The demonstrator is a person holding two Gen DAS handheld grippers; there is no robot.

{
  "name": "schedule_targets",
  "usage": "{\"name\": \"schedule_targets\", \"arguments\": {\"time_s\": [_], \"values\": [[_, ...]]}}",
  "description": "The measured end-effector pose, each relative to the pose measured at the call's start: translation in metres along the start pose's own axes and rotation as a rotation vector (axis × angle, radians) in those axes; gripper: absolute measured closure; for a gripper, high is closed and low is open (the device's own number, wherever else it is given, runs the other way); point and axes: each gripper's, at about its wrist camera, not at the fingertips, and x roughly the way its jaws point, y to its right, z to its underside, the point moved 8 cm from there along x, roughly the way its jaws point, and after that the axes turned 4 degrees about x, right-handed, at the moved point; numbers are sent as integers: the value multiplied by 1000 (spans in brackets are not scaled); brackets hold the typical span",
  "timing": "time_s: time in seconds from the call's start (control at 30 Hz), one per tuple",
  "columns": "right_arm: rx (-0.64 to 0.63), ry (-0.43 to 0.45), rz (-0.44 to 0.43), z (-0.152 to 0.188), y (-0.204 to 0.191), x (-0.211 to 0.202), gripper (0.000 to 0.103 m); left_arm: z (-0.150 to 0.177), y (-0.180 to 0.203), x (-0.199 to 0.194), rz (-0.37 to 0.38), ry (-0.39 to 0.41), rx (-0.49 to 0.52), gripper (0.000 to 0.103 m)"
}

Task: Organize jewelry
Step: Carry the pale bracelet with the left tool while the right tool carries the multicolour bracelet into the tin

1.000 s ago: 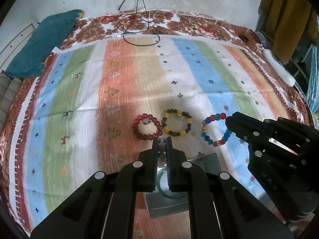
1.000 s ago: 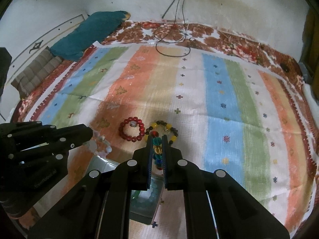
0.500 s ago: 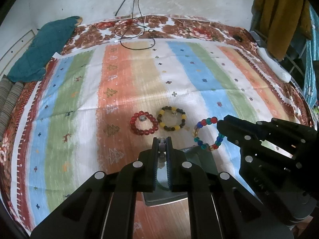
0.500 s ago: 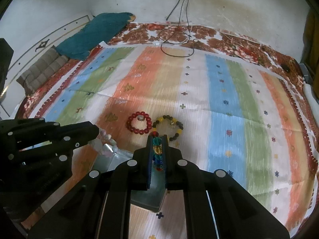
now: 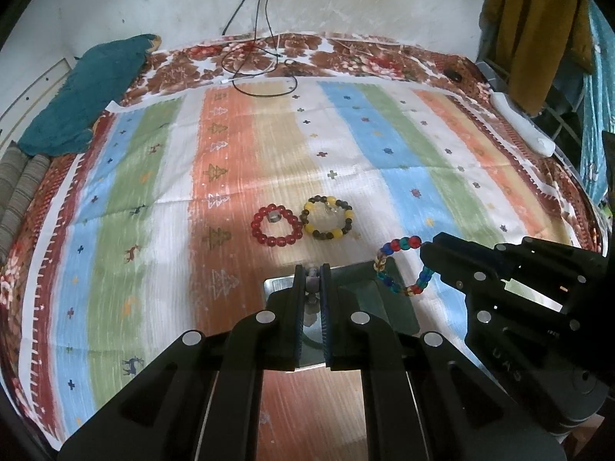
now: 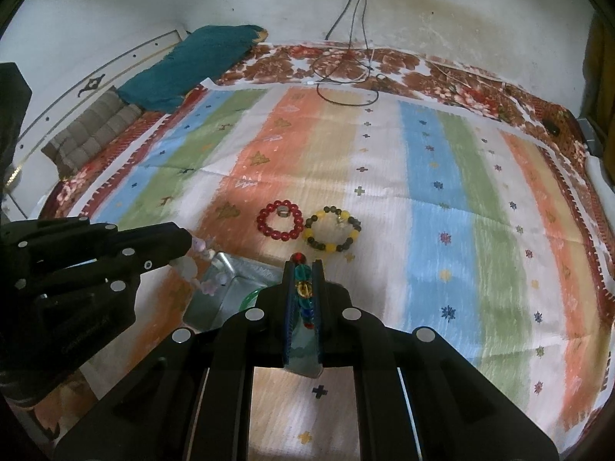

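Both grippers hang over a small metal tray (image 5: 278, 284) (image 6: 215, 296) on the striped bedspread. My left gripper (image 5: 312, 269) (image 6: 186, 247) is shut on a pale pink-and-white bead bracelet (image 5: 312, 281) (image 6: 188, 267), which dangles above the tray's left edge. A multicoloured bead bracelet (image 5: 399, 247) (image 6: 303, 288) hangs from my right gripper (image 6: 303, 267) (image 5: 424, 253), which is shut on it. Beyond the tray a red bead bracelet (image 5: 276, 224) (image 6: 280, 219) and a yellow-and-black one (image 5: 327, 218) (image 6: 332, 229) lie side by side. A green bangle (image 6: 250, 297) rests inside the tray.
A teal pillow (image 5: 84, 92) and folded grey padding (image 6: 88, 130) lie at the far left of the bed. Black cable (image 5: 261, 73) loops at the far edge by the wall. Clothes (image 5: 534, 27) hang at the right, with a white object (image 5: 522, 126) on that edge.
Both grippers have drawn back toward the near side with their bracelets, so the red and yellow-black bracelets look farther off. The tray shows more fully beneath the fingers.
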Motion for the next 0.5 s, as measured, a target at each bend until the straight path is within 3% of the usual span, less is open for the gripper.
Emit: {"name": "schedule_targets", "arguments": {"time_s": [0.5], "values": [[22, -4, -43, 10, -1, -10, 93, 9, 2, -7, -2, 7, 6, 96]]}}
